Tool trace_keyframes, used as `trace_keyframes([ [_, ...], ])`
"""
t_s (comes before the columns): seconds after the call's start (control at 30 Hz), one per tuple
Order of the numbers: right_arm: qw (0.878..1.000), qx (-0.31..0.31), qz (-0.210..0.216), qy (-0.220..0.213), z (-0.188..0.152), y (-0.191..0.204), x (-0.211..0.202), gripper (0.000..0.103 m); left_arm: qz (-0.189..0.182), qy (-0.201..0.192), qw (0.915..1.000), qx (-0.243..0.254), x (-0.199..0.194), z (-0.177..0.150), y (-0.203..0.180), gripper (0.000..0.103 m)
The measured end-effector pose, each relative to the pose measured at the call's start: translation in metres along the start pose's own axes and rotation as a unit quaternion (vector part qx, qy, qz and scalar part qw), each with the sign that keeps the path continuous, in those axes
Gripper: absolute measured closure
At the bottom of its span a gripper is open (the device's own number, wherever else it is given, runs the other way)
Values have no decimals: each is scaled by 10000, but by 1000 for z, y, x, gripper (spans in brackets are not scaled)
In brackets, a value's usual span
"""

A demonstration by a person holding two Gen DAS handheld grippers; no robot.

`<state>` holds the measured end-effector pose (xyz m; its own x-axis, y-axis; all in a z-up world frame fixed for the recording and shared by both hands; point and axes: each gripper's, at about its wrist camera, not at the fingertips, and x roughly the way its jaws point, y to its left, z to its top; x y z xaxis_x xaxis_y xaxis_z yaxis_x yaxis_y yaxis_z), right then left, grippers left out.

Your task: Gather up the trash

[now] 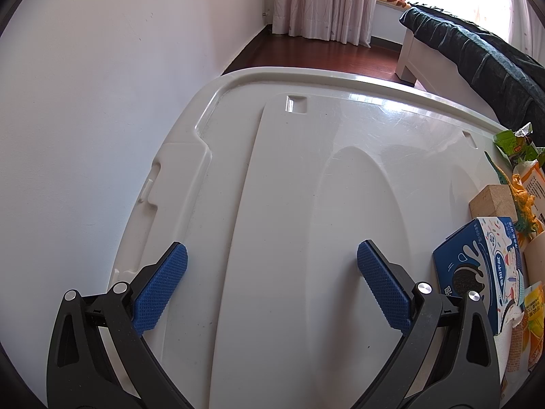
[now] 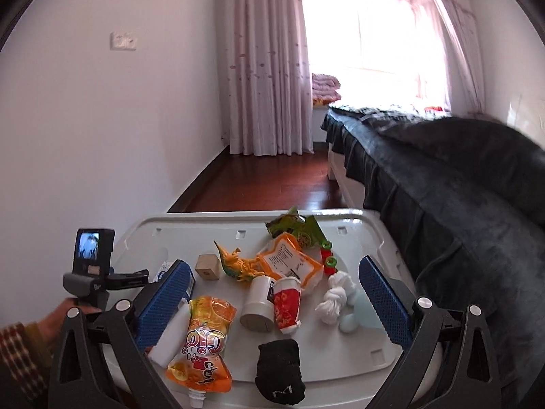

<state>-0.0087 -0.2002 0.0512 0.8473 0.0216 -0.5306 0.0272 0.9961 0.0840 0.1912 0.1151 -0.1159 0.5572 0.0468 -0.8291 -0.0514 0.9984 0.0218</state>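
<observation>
A white plastic lid [image 2: 368, 358] serves as the work surface. Trash lies on it in the right wrist view: an orange drink pouch [image 2: 201, 341], a red paper cup [image 2: 287, 305], a white canister [image 2: 257, 303], an orange-white snack bag [image 2: 289, 262] and a green wrapper [image 2: 296, 230]. My right gripper [image 2: 274, 301] hangs open above the cup and canister. My left gripper [image 1: 272, 284] is open over the bare left part of the lid [image 1: 289, 187], holding nothing. A blue cookie box [image 1: 483, 266] lies just right of it.
Among the trash lie a wooden block [image 2: 207, 266], a toy dinosaur [image 2: 238, 266], a black sock [image 2: 279, 375], knotted white cloth [image 2: 335, 296] and a pale blue item [image 2: 357, 313]. A bed with dark cover [image 2: 442, 177] runs along the right. White wall at left. A hand [image 2: 64, 313] holds the left gripper's handle.
</observation>
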Motion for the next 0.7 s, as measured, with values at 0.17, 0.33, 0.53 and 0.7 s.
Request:
trace_keyframes([
  [0.17,9998,188,-57,64,-3,-16,3,5,-2,-3,10000,-3,-1,0,0,6],
  [0.33,9998,57,-186,48,-7,-14,4,5,-8,-4,10000,-7,-1,0,0,6],
  [0.53,9994,-182,-305,4,-9,-6,5,5,-58,37,10000,64,-3,-1,1,6],
  [0.7,9991,-249,-336,-18,-10,-4,6,5,-77,23,10000,-34,-12,0,4,7],
])
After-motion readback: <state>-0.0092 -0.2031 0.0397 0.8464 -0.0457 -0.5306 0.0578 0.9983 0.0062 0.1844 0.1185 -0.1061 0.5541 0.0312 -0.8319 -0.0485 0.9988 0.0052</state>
